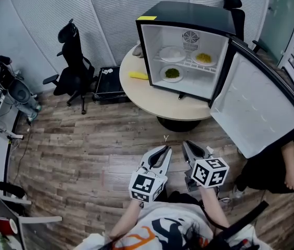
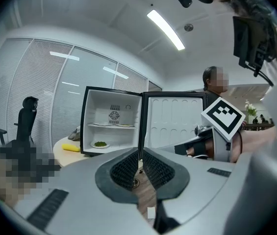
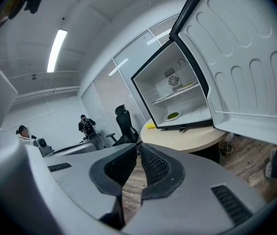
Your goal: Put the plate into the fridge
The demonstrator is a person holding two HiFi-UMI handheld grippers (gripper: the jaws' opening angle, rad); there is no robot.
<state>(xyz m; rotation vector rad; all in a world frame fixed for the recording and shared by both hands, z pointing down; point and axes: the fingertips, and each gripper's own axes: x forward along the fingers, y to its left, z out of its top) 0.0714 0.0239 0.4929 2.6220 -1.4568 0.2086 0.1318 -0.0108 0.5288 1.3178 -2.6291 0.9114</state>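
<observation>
While left gripper [image 1: 162, 151] and right gripper [image 1: 188, 146] hang well back, jaws pressed together on nothing, plate [image 1: 171, 74] sits on lower shelf of fridge [image 1: 188, 13], door [image 1: 256, 104] open. Placing looks done; next move is likely shutting the door.

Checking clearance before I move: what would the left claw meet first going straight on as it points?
Probably the open fridge, near its hinge edge beside the door; nothing nearer shows in that line, though depth is unclear.

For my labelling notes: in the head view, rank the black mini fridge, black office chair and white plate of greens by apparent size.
Black mini fridge, largest.
Black office chair, next.
White plate of greens, smallest; no ties.
</observation>
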